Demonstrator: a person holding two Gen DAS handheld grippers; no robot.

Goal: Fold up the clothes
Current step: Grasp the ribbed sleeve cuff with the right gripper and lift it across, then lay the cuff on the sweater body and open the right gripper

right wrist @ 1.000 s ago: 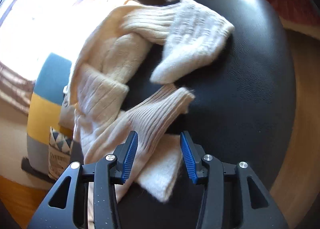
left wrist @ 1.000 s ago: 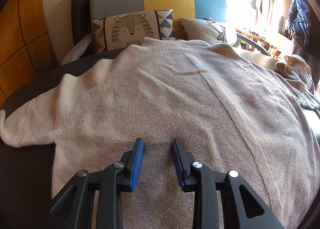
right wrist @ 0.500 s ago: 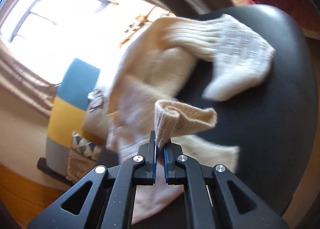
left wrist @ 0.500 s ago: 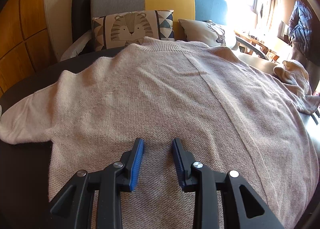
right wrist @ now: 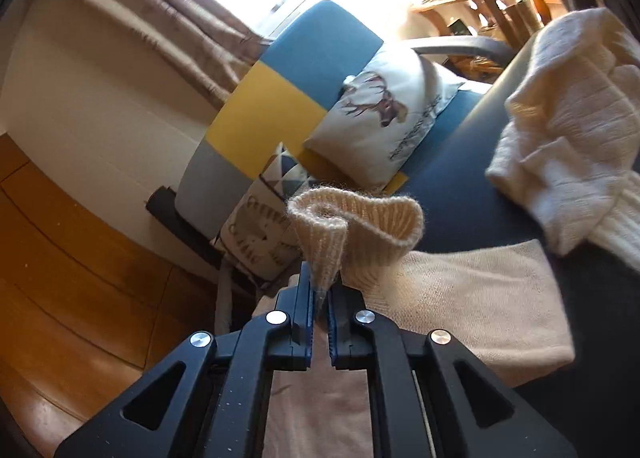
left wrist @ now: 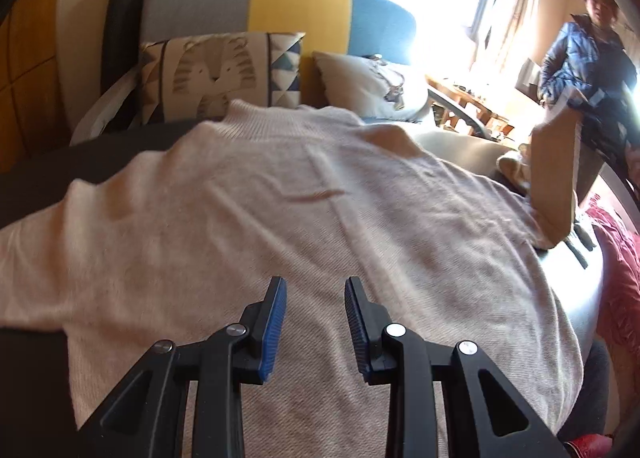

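Left gripper (left wrist: 315, 322) half open, empty, hovering over beige sweater (left wrist: 280, 226) spread on dark table (left wrist: 36, 378). Right gripper (right wrist: 319, 294), 3 o'clock, just clamped sleeve cuff (right wrist: 352, 226) and lifted it: sleeve fold-in starting.

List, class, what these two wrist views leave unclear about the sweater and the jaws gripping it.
- Sweater hem: left wrist view, cut off by the bottom edge and covered by the left gripper.
- Sleeve cuff: right wrist view, its pinched end is hidden between the right gripper jaws.
- Raised sleeve: left wrist view, blurred.
- Cream knit: right wrist view, cut off at the right edge.
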